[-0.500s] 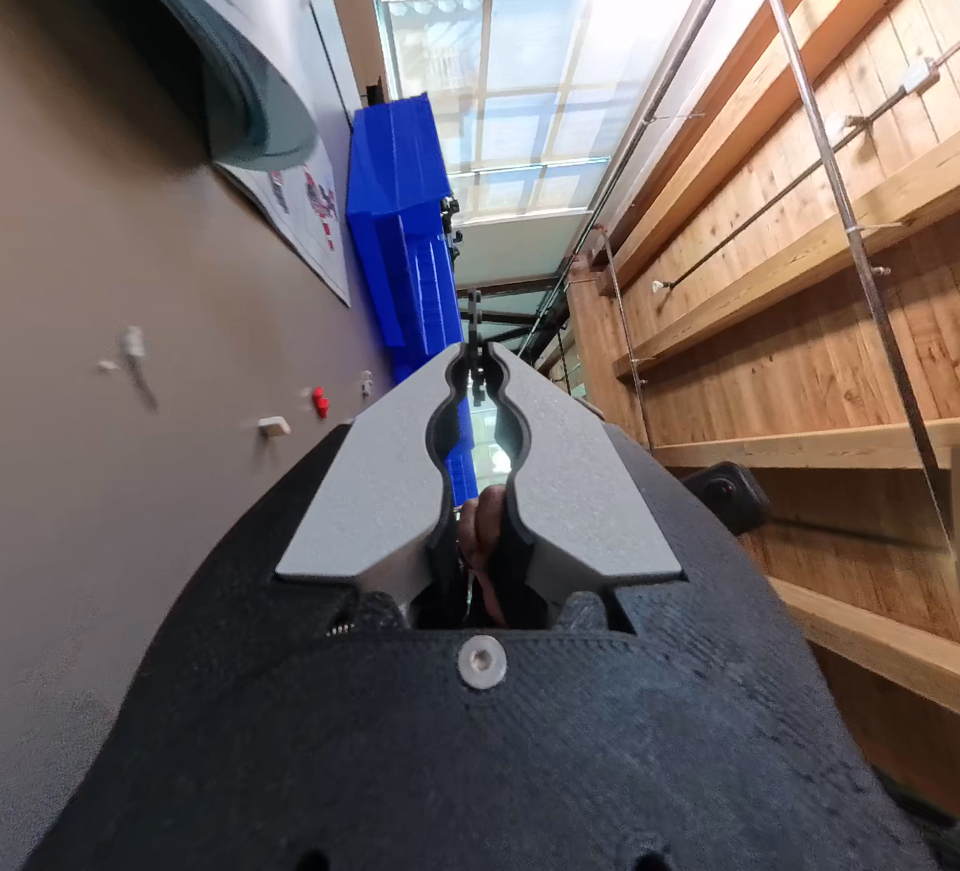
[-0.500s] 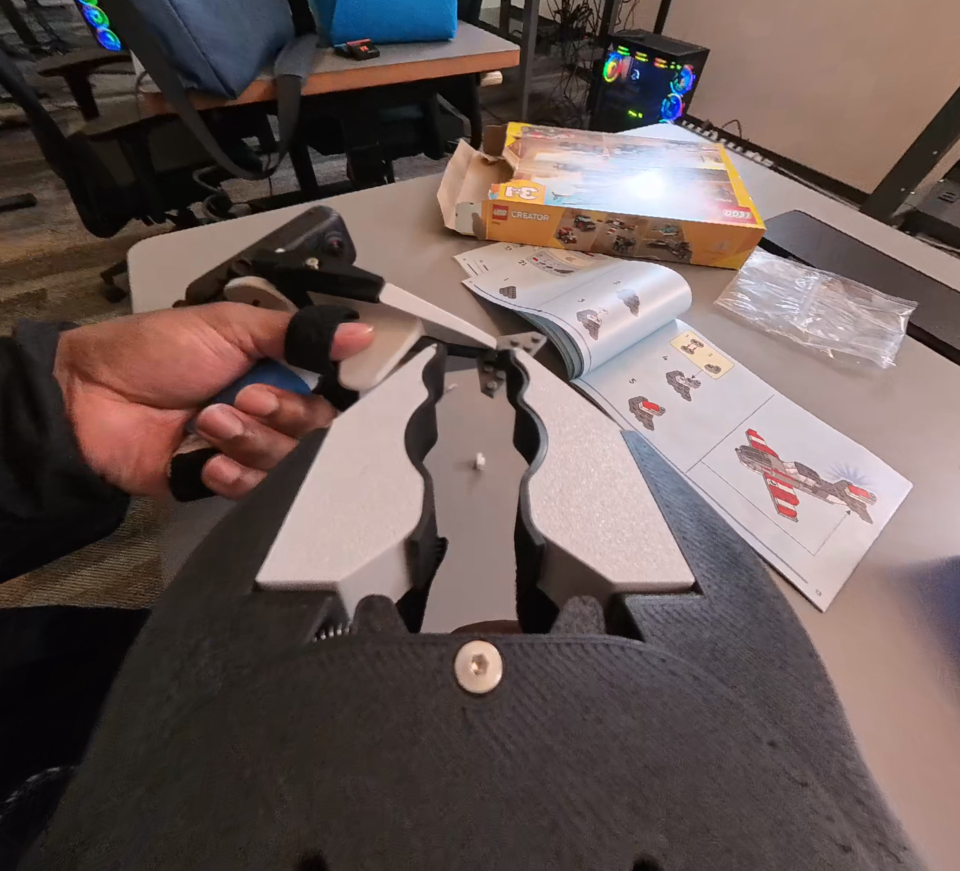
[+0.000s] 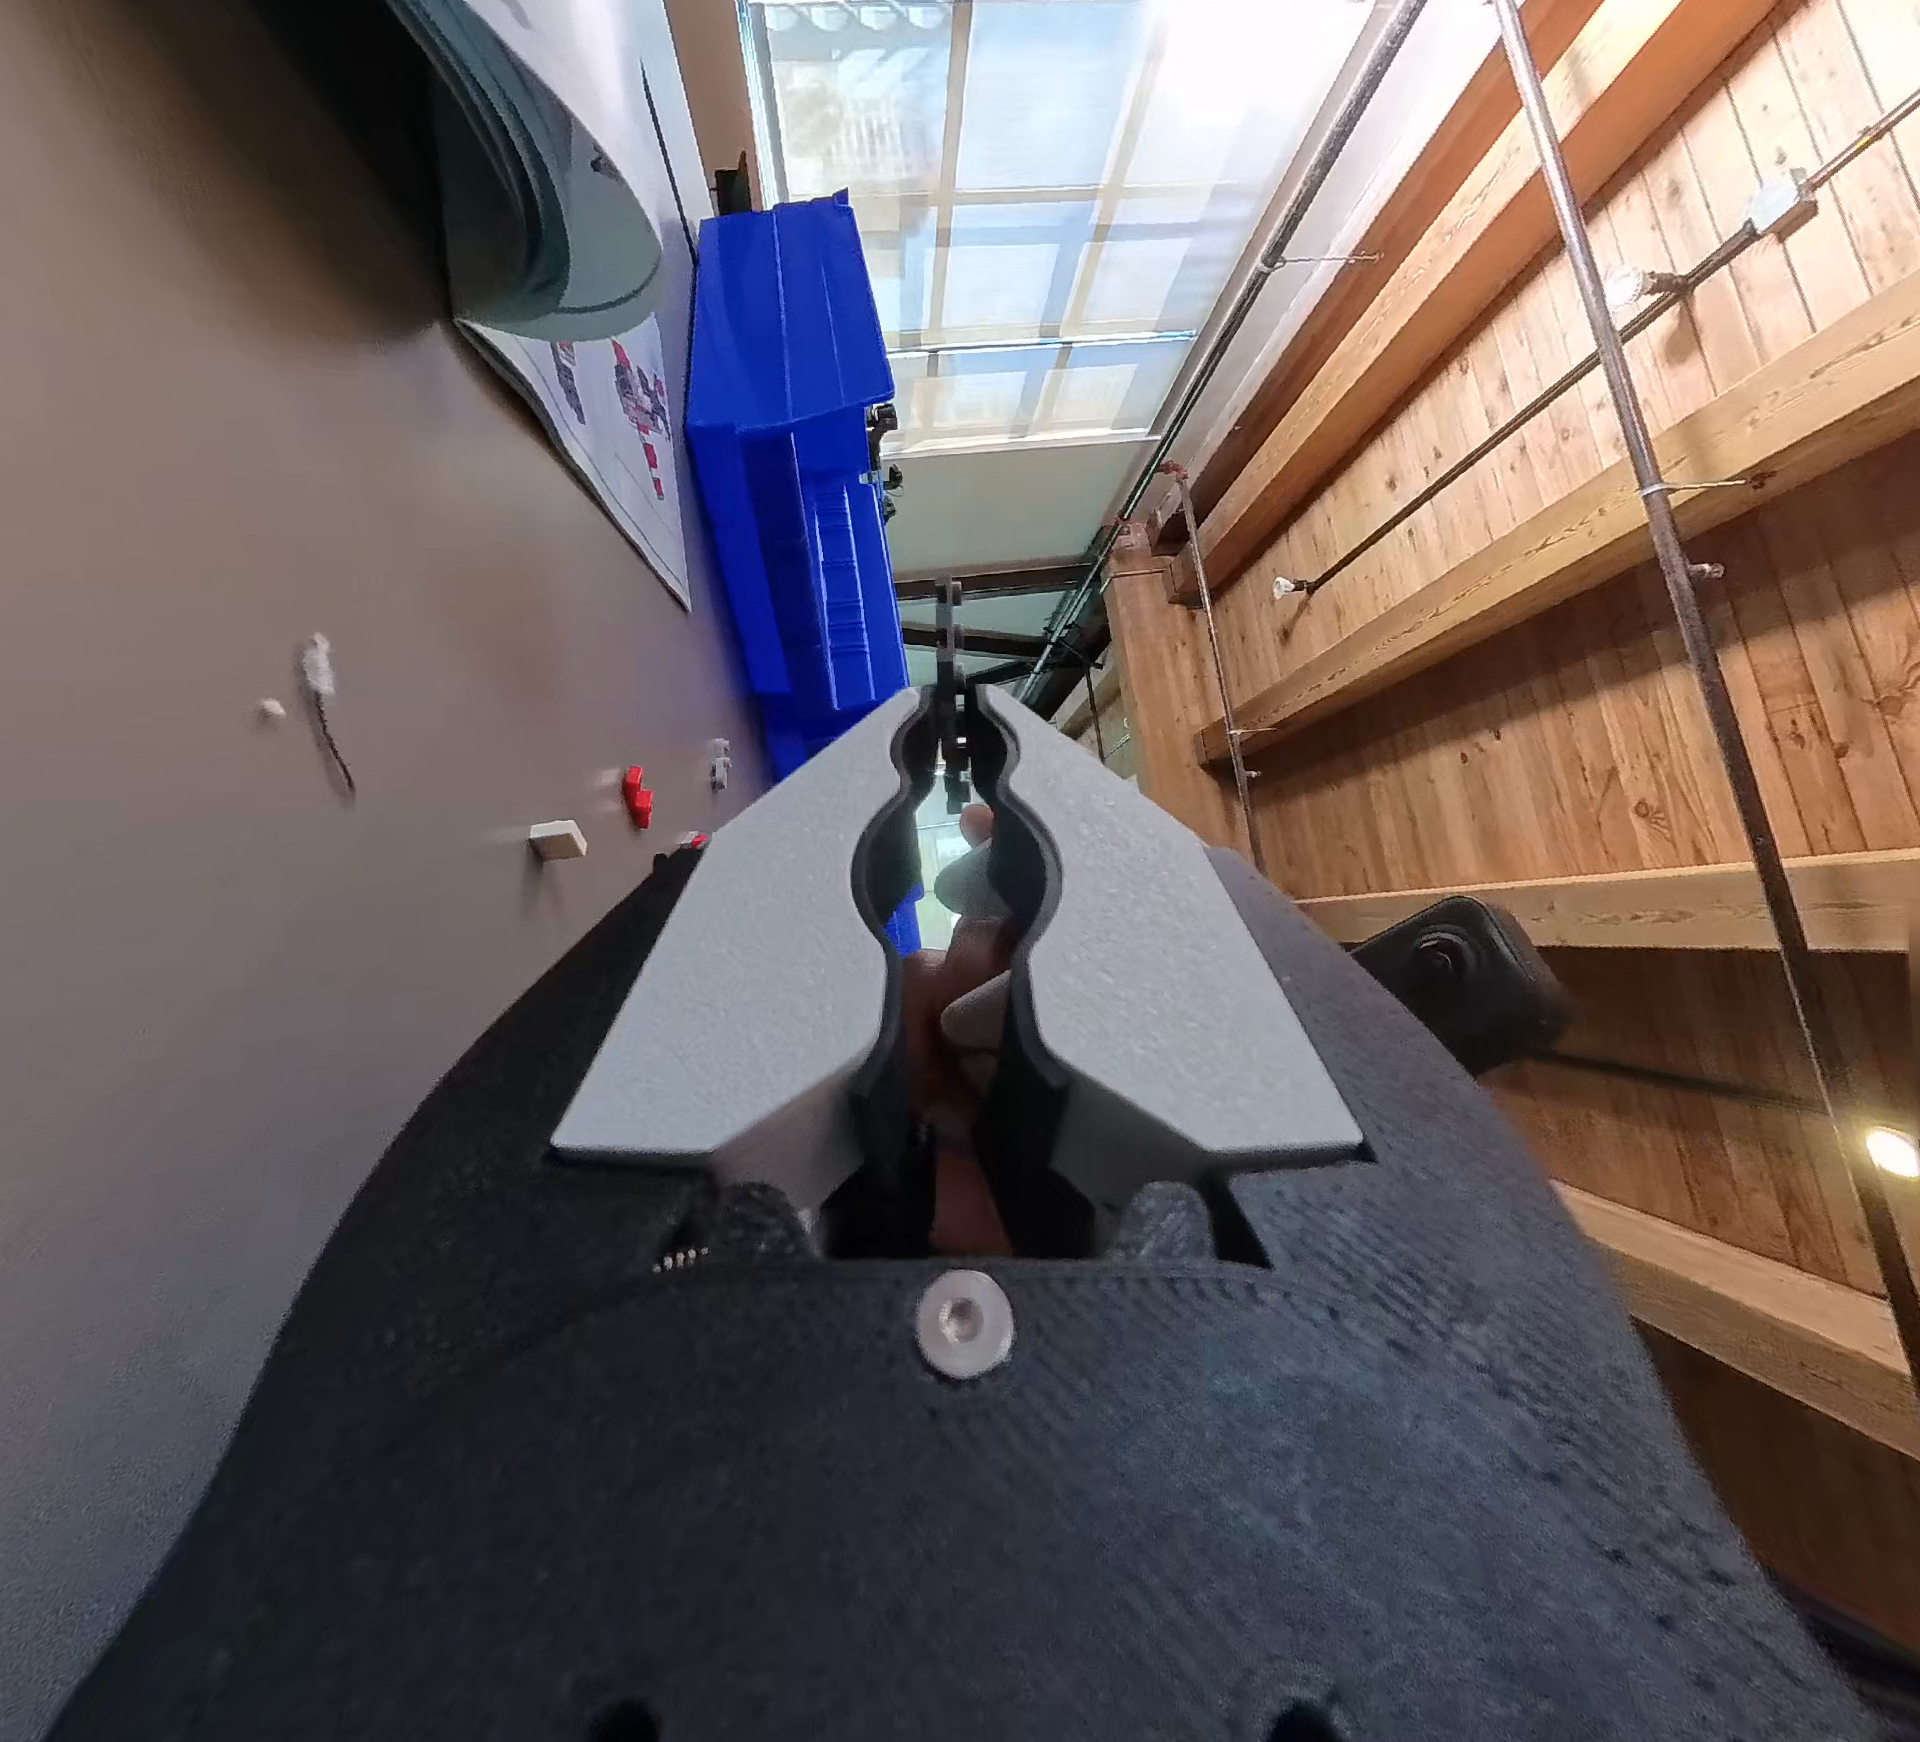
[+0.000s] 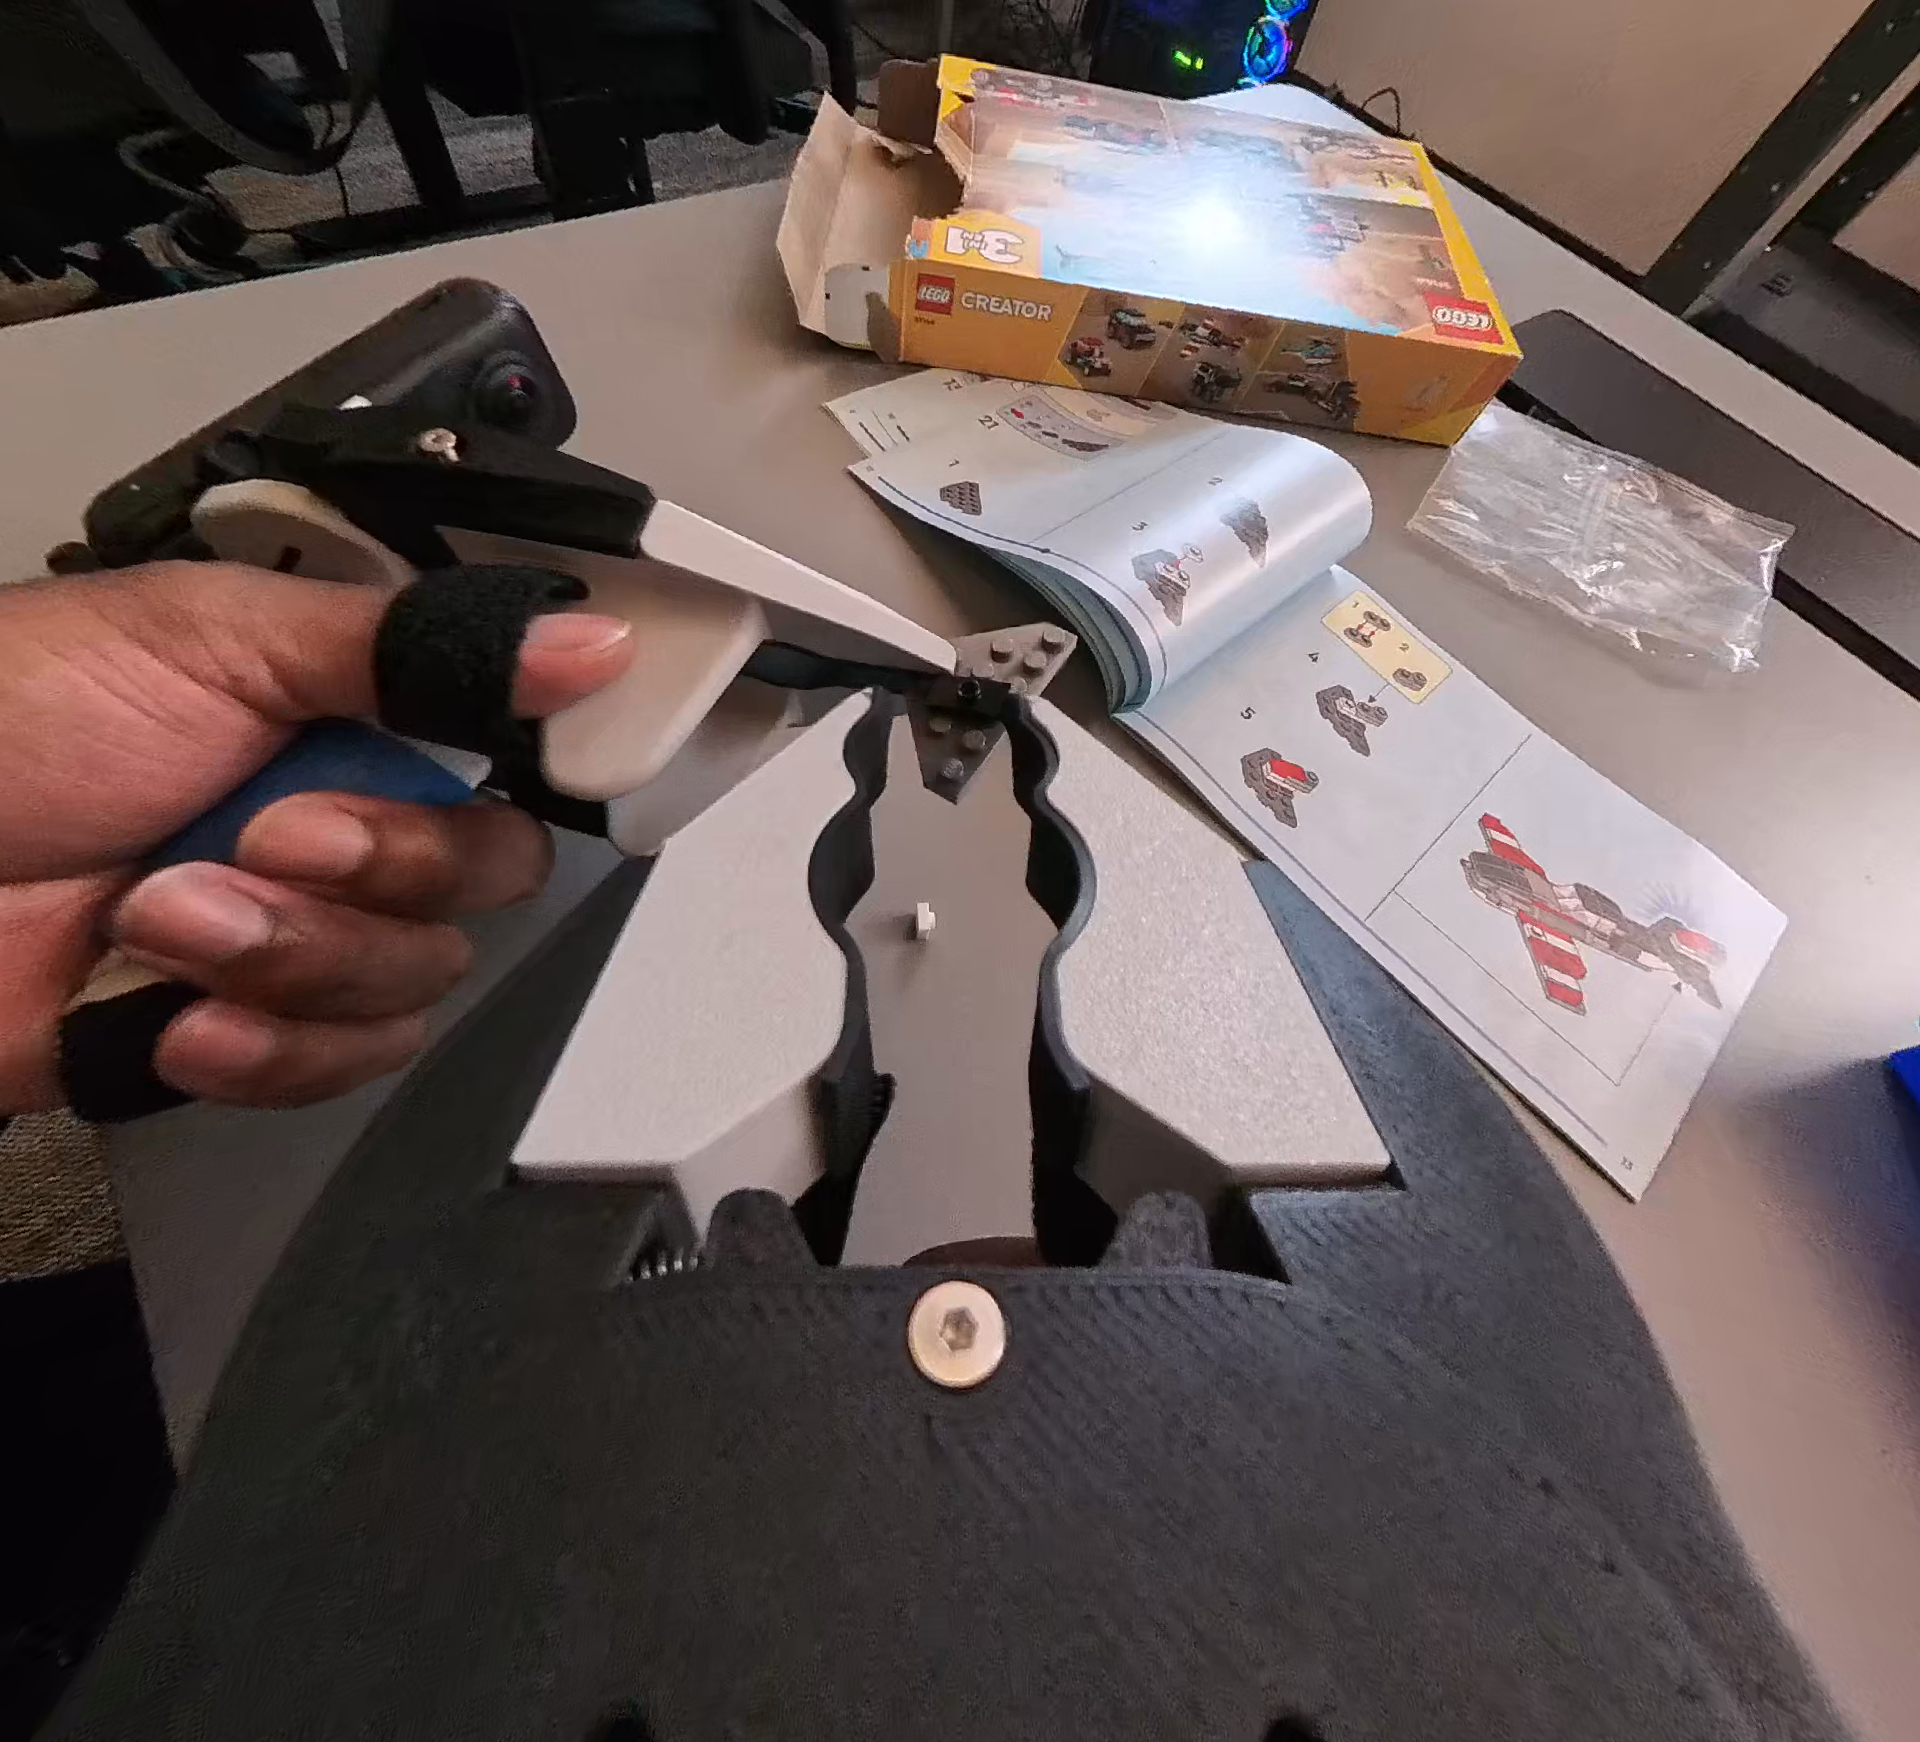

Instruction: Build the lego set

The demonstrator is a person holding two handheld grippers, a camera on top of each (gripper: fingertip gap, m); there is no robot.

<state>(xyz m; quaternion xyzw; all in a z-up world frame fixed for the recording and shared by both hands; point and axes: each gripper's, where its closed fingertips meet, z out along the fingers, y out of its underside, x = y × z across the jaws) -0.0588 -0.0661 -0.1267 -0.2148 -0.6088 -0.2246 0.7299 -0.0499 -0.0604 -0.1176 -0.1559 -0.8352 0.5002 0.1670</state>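
Observation:
In the right wrist view my right gripper [image 4: 954, 713] is shut on a dark grey wedge plate [image 4: 951, 749], held above the grey table [image 4: 665, 310]. My left gripper [image 4: 940, 653] comes in from the left, held by a hand [image 4: 239, 757], and is shut on a lighter grey wedge plate [image 4: 1016, 651]. The two plates meet at a small black piece [image 4: 968, 687]. In the left wrist view my left gripper [image 3: 951, 718] is tipped sideways and grips its plate [image 3: 948, 627], seen edge-on.
An open instruction booklet [image 4: 1299, 653], the yellow set box [image 4: 1195, 279] and a clear plastic bag [image 4: 1600, 529] lie beyond the grippers. A small white piece [image 4: 921, 921] lies under the right gripper. A blue bin [image 3: 800, 466], a red piece [image 3: 636, 793] and a tan piece [image 3: 556, 838] are also on the table. My left and right fingertips are right by each other.
Both grippers still hold their plates together. The right wrist view has tipped down a little, so the box and booklet sit higher in frame. The left wrist view has barely shifted.

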